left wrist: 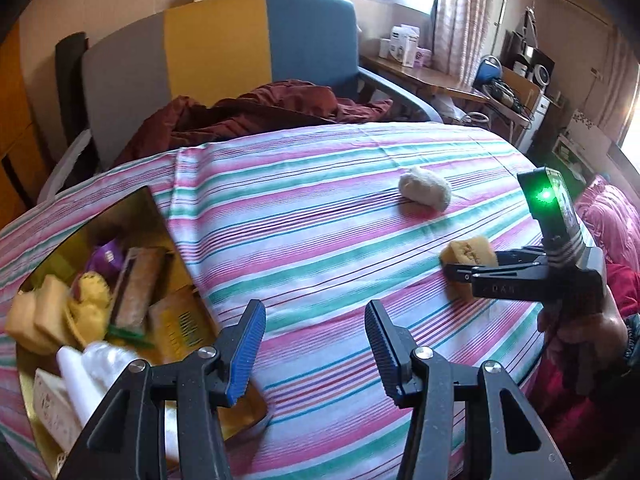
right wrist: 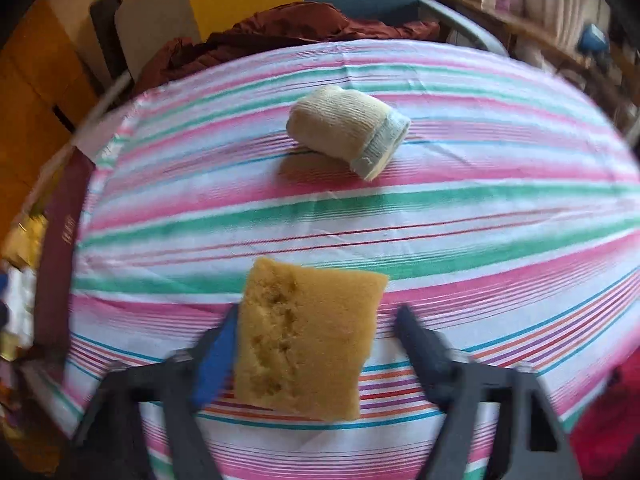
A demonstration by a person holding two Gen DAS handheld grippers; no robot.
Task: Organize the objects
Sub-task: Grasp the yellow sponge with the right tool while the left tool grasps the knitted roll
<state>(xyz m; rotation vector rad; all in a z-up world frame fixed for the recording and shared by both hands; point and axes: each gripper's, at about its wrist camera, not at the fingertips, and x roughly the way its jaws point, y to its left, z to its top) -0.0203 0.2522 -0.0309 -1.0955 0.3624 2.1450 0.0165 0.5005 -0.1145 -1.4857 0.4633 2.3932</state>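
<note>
A yellow sponge [right wrist: 308, 336] sits between my right gripper's [right wrist: 316, 340] fingers over the striped cloth; the left pad touches it and a gap shows at the right finger. In the left wrist view the same sponge [left wrist: 470, 254] is at the right gripper's [left wrist: 460, 274] tips, above the cloth. A rolled cream sock [right wrist: 348, 128] lies on the cloth beyond it, also in the left wrist view [left wrist: 425, 189]. My left gripper [left wrist: 316, 340] is open and empty beside a gold tray [left wrist: 132, 208] at the left.
The tray holds several items: sponges [left wrist: 38, 316], a yellow scrubber [left wrist: 90, 300], a brown box [left wrist: 138, 284], a white bottle [left wrist: 80, 376]. A dark red garment [left wrist: 256, 108] and a chair [left wrist: 224, 44] stand behind the striped table [left wrist: 320, 240]. A cluttered desk [left wrist: 444, 80] is at the back right.
</note>
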